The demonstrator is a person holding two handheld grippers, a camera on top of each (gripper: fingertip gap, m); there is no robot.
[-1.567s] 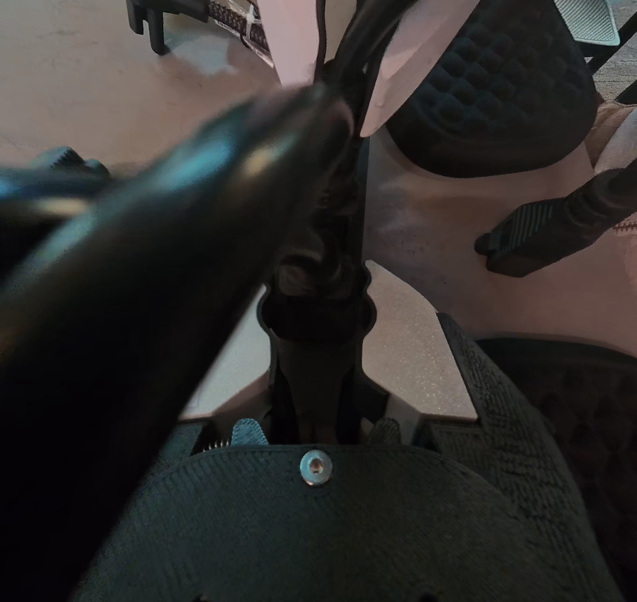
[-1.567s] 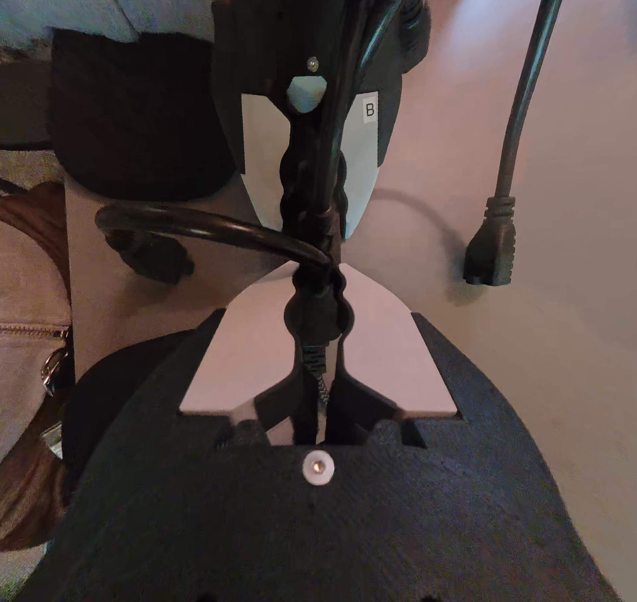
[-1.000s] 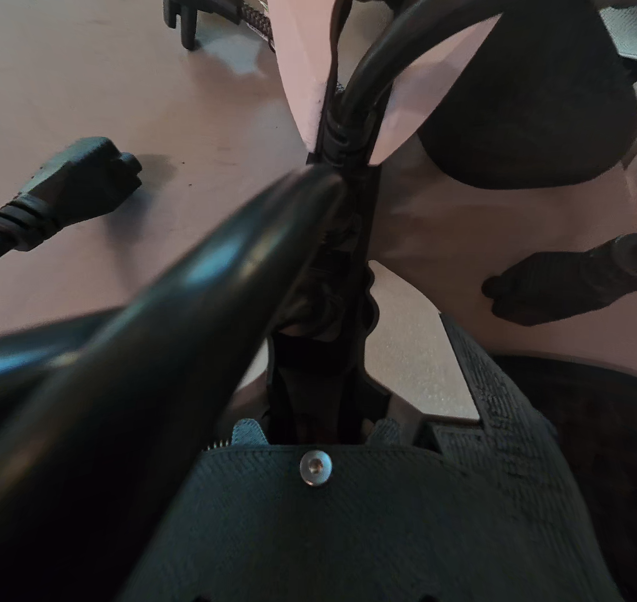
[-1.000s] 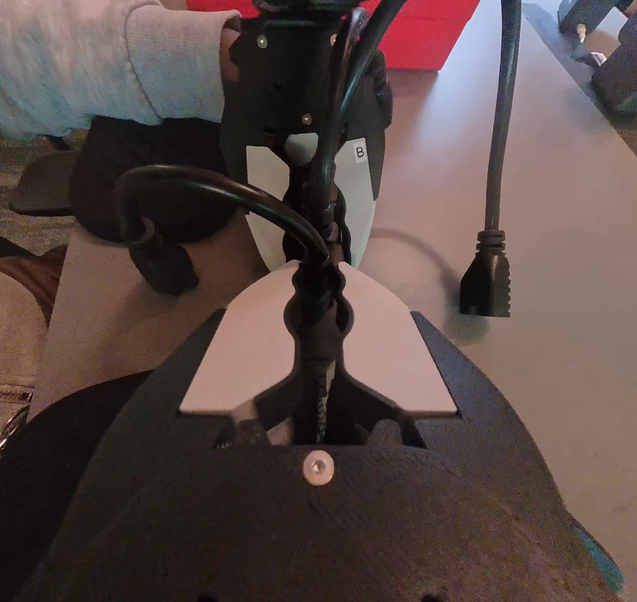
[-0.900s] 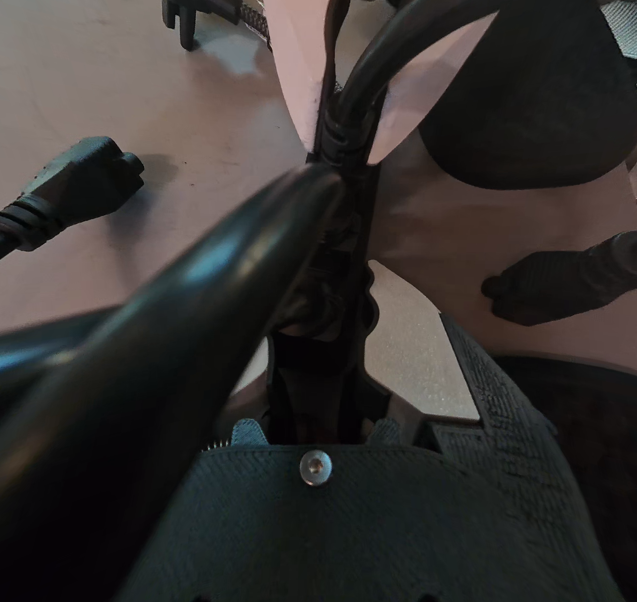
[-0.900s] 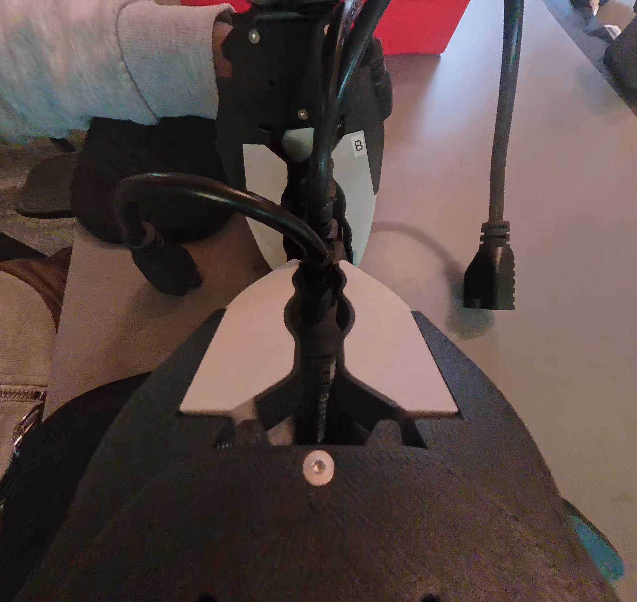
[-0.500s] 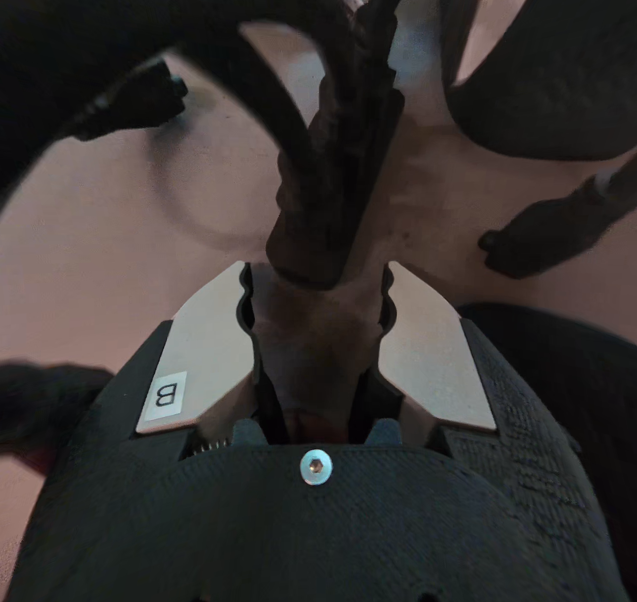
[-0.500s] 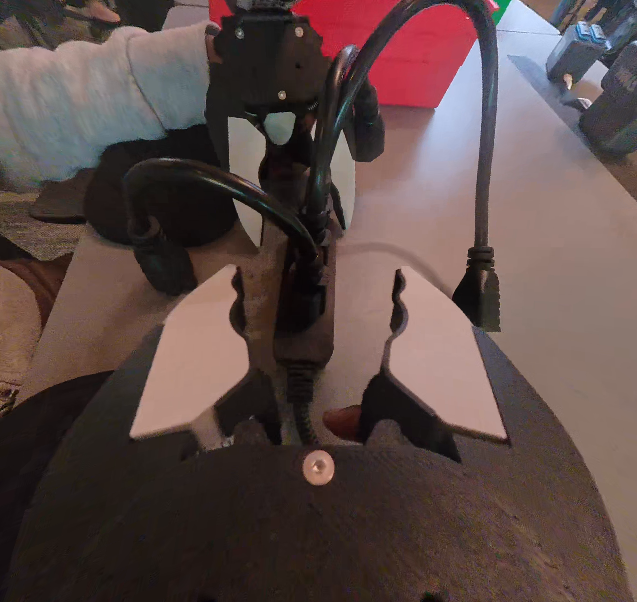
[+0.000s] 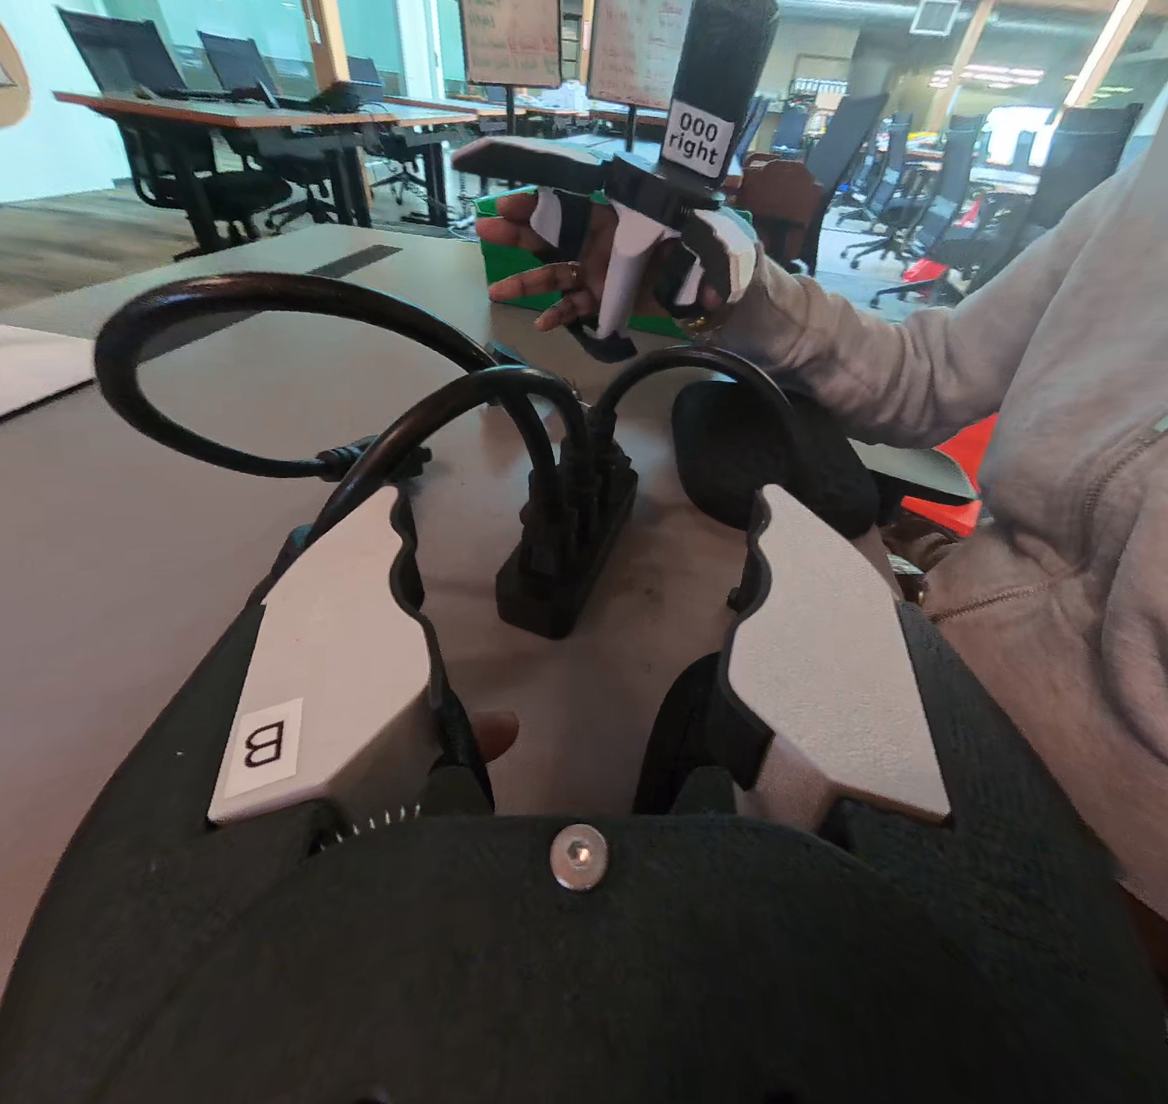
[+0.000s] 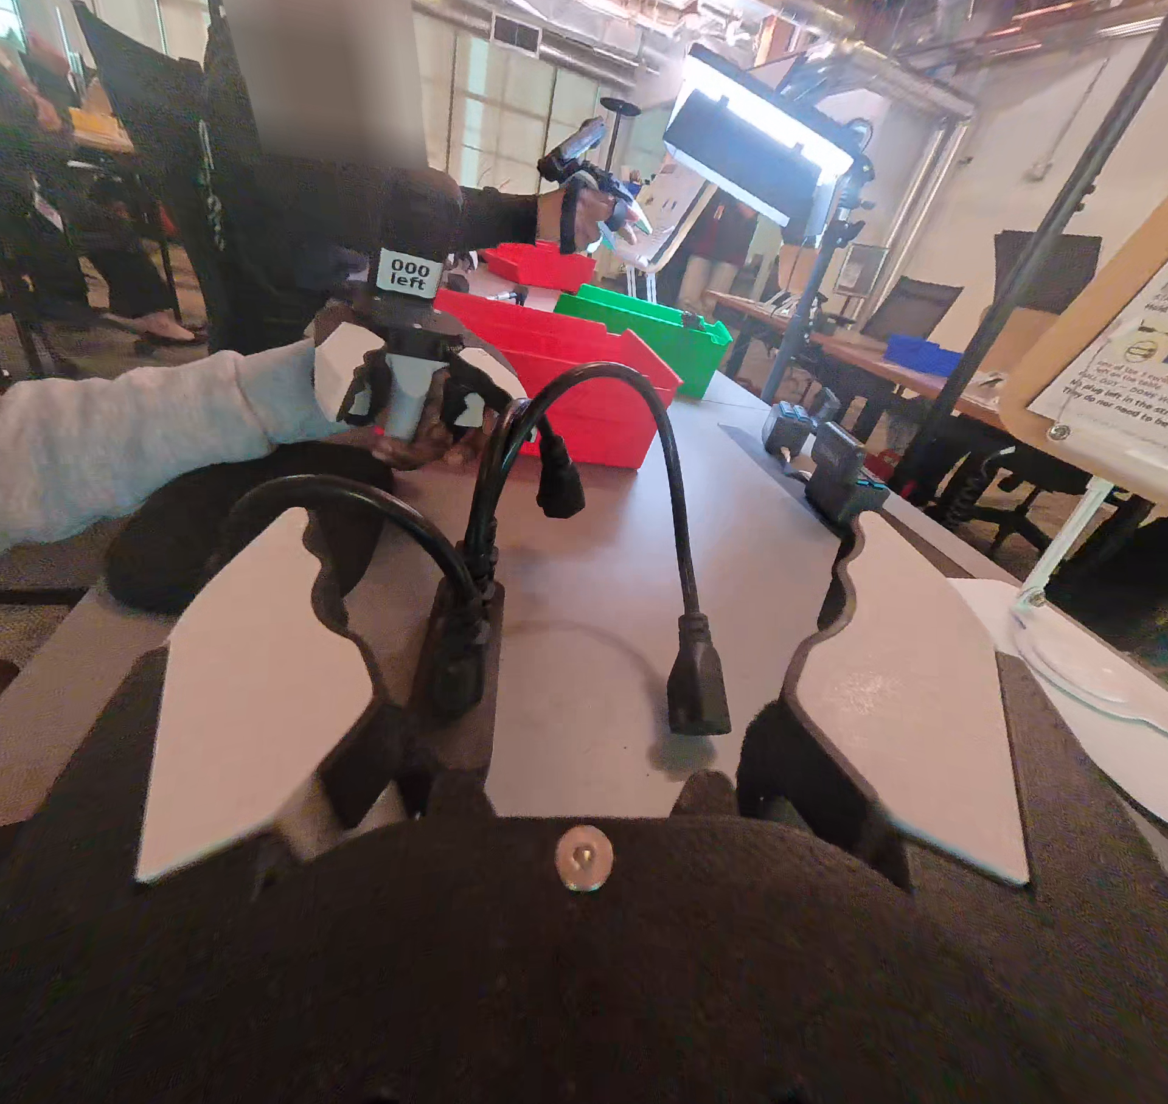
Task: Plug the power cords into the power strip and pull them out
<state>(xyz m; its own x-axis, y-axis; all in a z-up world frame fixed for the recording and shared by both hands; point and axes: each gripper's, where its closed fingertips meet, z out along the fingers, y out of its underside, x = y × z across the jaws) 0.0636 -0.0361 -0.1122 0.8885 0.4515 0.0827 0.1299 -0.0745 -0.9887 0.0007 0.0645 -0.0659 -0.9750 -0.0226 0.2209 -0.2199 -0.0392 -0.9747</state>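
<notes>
Both grippers are spread wide and hold nothing; the left gripper [image 9: 578,574] hangs above the surface [image 9: 158,536] with the power strip [image 9: 569,558] lying ahead of it, in line with the gap between its jaws but beyond their tips; the right gripper [image 10: 578,650] faces the same strip [image 10: 464,650] from the opposite end, where the strip sits nearer its left jaw than its right, low between the two and apart from both.

As for progress, I judge the plugging half done: three black power cords [image 9: 543,442] stand seated in the strip, close together, each arching up and over; the free socket end of one [image 10: 698,679] hangs down at the surface just inside the right gripper's right jaw, another free end [image 10: 559,483] dangles in the air farther off, and the third bends away to the left, its end hidden; whether any outlet is free, I cannot tell, since the plugs cover most of the strip's top.

What is left, by the task sentence, is the pulling out; no plug looks lifted or tilted, so that half seems not yet begun; to start it, one gripper would need to come down onto a plug body while the other steadies the strip.

Beyond the strip stand a red bin [image 10: 569,378] and a green bin [image 10: 644,328], well apart from the work.
</notes>
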